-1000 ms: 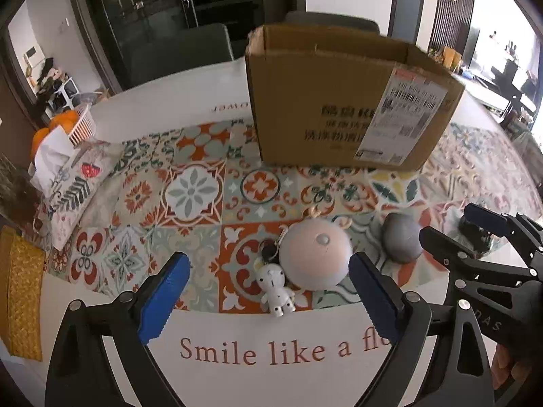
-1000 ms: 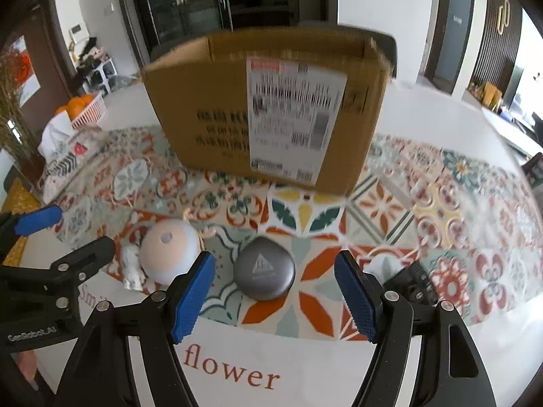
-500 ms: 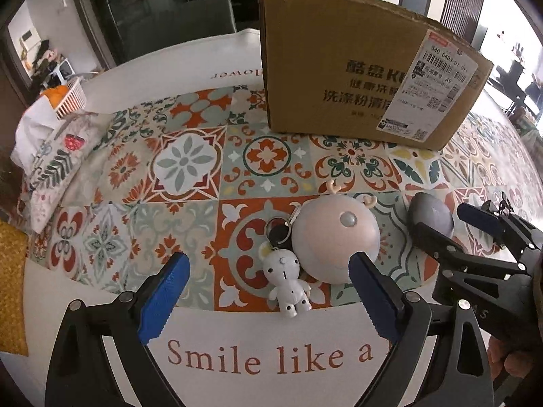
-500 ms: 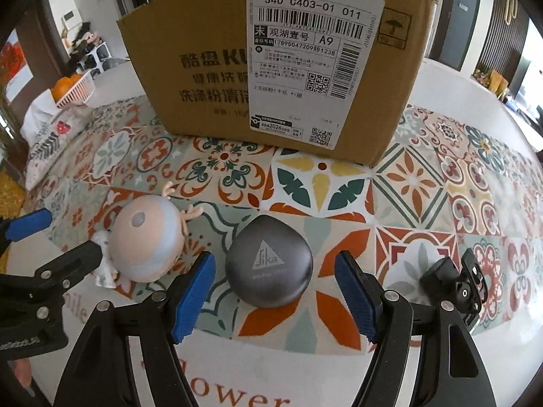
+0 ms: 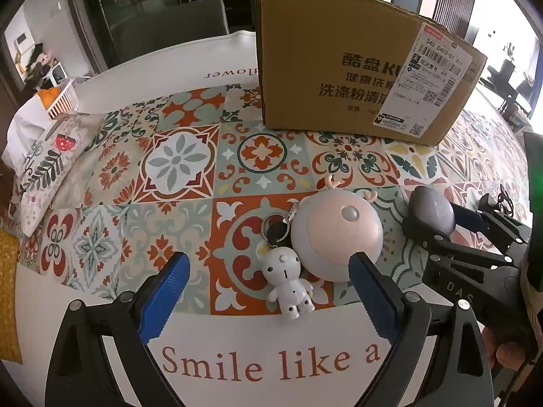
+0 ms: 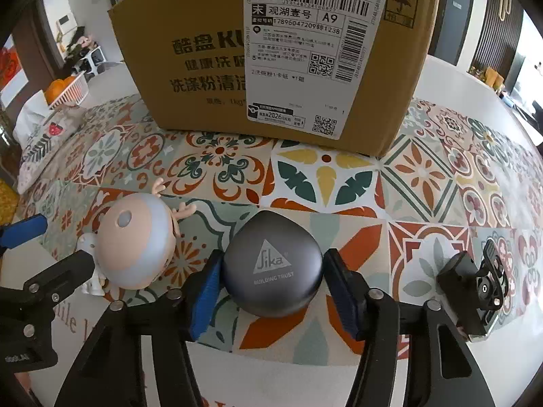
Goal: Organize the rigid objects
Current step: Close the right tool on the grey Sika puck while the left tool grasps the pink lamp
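Note:
A grey rounded case (image 6: 273, 264) marked "Sika" lies on the patterned tablecloth (image 6: 325, 176). My right gripper (image 6: 272, 273) is closing on it, and both blue pads touch its sides. In the left wrist view the same case (image 5: 431, 208) sits between the right gripper's (image 5: 439, 218) fingers. A pink round deer toy (image 5: 336, 237) and a white figure keychain (image 5: 288, 278) lie between the wide-open jaws of my left gripper (image 5: 268, 264), untouched. The deer toy (image 6: 135, 251) sits left of the case. The cardboard box (image 5: 339, 84) stands behind them.
A black clip mount (image 6: 475, 285) lies right of the case. At the far left are a white basket of oranges (image 5: 62, 101), a printed pouch (image 5: 44, 162) and a yellow mat (image 5: 6, 288). A dark chair (image 5: 176, 27) stands beyond the table.
Both grippers have come down closer to the objects. The right jaws have narrowed from wide apart onto the grey case. The left jaws stay wide.

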Available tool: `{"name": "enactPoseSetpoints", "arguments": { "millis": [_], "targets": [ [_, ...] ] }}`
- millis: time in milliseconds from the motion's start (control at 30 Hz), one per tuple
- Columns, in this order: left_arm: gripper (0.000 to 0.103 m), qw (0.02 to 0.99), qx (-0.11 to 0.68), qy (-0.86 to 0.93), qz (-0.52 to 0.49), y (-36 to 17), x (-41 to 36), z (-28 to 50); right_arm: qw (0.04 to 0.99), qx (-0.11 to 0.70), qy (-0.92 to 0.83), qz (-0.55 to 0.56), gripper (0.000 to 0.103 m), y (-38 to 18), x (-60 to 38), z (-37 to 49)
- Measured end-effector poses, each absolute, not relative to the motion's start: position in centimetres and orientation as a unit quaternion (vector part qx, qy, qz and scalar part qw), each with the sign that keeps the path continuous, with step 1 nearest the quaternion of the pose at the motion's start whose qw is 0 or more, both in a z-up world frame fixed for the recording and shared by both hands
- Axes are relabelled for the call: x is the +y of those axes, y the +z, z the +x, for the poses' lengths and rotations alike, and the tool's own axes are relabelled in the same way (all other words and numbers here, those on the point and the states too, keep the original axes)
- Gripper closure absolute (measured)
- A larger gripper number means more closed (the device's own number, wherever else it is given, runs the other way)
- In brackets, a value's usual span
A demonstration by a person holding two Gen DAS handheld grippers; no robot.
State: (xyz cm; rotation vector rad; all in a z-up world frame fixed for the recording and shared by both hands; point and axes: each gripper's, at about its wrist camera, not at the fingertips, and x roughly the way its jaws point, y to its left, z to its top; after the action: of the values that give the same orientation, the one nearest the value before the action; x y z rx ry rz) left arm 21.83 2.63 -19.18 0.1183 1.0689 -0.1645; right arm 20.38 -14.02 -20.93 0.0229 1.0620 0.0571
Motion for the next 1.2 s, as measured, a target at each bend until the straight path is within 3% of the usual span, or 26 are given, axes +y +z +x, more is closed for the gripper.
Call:
{"name": "enactPoseSetpoints", "arguments": {
  "millis": [600, 733, 1200],
  "targets": [
    [0.008, 0.855, 0.487, -0.174, 0.044, -18.4, 0.4, 21.1, 0.873, 0.484, -0.010, 0.060, 0.047, -18.5, -16.5, 17.1],
    [0.023, 0.843, 0.502, -0.190, 0.041, -19.3, -0.4, 22.1, 0.871, 0.486, -0.023, 0.076, 0.047, -18.8, -17.3, 17.0],
    [0.025, 0.837, 0.510, -0.186, 0.064, -20.9, -2.4, 23.6, 0.864, 0.492, -0.024, 0.105, 0.047, -19.9, -18.5, 17.7]
  ]
}}
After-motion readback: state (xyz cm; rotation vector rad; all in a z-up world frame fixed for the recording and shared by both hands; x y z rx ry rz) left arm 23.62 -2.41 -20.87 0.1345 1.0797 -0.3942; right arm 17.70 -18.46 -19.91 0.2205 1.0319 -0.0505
